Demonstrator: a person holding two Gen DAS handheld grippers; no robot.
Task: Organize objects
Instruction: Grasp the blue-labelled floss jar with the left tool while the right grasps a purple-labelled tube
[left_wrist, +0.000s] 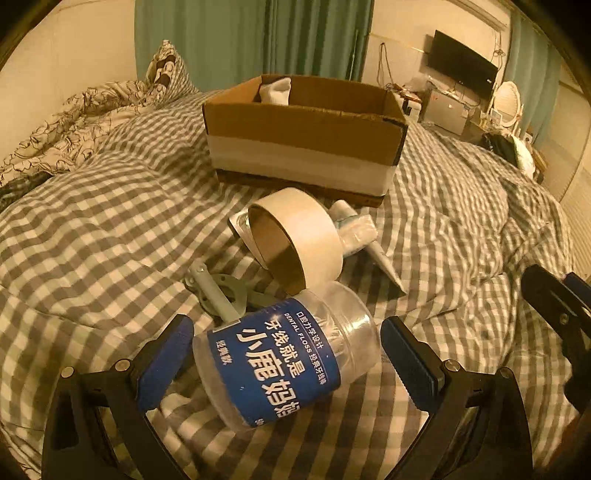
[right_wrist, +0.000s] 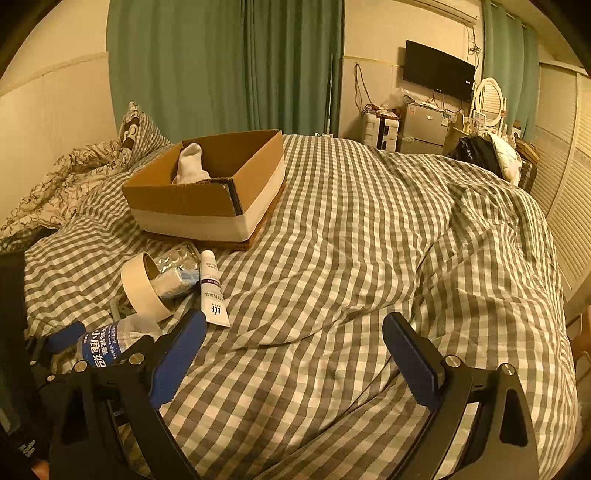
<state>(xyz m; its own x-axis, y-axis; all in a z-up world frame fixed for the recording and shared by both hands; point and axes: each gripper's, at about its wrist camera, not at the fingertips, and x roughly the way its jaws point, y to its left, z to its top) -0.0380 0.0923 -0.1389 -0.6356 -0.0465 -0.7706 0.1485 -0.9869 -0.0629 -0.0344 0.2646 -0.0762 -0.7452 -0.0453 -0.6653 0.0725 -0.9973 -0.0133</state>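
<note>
A clear dental floss jar (left_wrist: 280, 358) with a blue label lies on its side on the checked duvet, between the open jaws of my left gripper (left_wrist: 286, 356); the pads stand beside it and do not press it. Behind it lie a roll of pale tape (left_wrist: 299, 236), a grey hinged bracket (left_wrist: 221, 291), a foil blister pack (left_wrist: 240, 221), a wrapped packet (left_wrist: 356, 232) and a white tube (left_wrist: 388, 266). An open cardboard box (left_wrist: 303, 147) holding a white sock (left_wrist: 275, 90) stands beyond. My right gripper (right_wrist: 293, 350) is open and empty over bare duvet, right of the jar (right_wrist: 110, 339), tape (right_wrist: 142, 288) and tube (right_wrist: 212, 291).
The box (right_wrist: 207, 199) sits on the bed's left half in the right wrist view. A patterned pillow (right_wrist: 136, 129) and crumpled quilt (right_wrist: 62, 184) lie at far left. Green curtains, a wall television (right_wrist: 437, 70), a small fridge (right_wrist: 424, 125) and a louvred wardrobe (right_wrist: 569, 221) stand around the bed.
</note>
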